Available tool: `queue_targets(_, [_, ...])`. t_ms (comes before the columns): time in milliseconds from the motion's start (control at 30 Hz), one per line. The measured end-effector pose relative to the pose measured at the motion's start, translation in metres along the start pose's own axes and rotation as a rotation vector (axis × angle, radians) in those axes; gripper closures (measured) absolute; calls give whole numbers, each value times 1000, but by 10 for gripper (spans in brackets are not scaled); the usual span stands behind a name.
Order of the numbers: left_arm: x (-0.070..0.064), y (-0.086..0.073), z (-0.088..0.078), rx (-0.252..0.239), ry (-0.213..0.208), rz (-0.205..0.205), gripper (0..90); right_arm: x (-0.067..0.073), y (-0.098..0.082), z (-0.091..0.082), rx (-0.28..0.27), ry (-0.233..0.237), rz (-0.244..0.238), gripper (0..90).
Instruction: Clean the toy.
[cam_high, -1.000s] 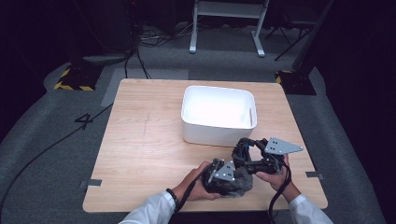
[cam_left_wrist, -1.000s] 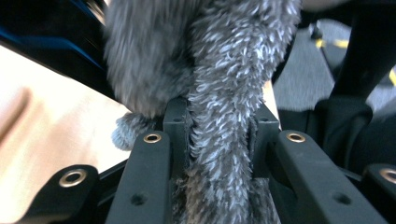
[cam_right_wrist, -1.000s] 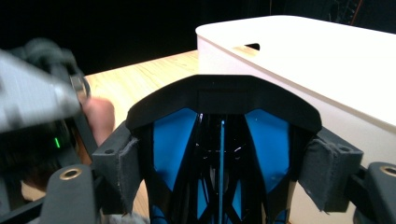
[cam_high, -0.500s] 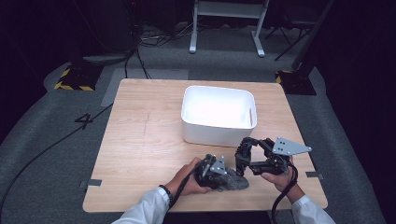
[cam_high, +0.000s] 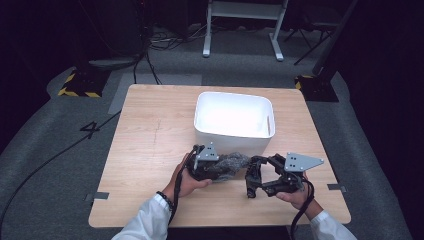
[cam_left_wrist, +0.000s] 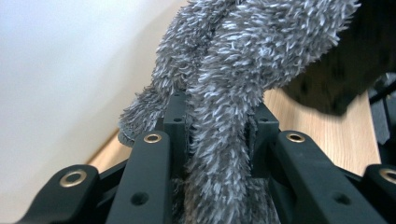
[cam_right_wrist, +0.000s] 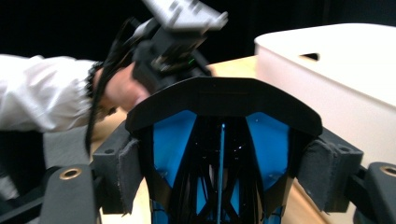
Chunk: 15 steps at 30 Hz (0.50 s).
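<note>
High view, left gripper (cam_high: 220, 167) clenched on grey cloth (cam_high: 231, 164), right gripper (cam_high: 252, 181) grasping half-hidden black-and-blue object (cam_right_wrist: 219, 140).

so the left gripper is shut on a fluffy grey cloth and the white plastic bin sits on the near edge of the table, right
Not quite: the left gripper is shut on the fluffy grey cloth, but the high view shows the white plastic bin toward the far side of the wooden table.

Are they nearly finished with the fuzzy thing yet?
Not nearly. The white bin looks empty. The left hand-held gripper pinches the grey fuzzy cloth; the right hand-held gripper clamps a black-and-blue piece. Probably both go in the bin next.
</note>
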<state>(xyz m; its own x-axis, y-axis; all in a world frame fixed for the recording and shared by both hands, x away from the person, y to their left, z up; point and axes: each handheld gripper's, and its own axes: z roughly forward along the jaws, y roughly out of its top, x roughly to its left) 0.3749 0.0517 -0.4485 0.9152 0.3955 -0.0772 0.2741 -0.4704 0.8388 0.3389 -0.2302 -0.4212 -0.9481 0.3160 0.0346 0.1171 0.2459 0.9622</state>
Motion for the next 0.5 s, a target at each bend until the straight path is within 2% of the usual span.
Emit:
queue_targets(167, [-8, 5, 19, 13, -24, 14, 683, 6, 0, 8, -3, 66, -12, 253])
queue_targets(333, [-16, 4, 39, 48, -67, 35, 682, 7, 1, 7, -20, 94, -13, 254])
queue_targets(500, [-20, 1, 52, 70, -103, 24, 681, 9, 2, 6, -37, 120, -17, 254])
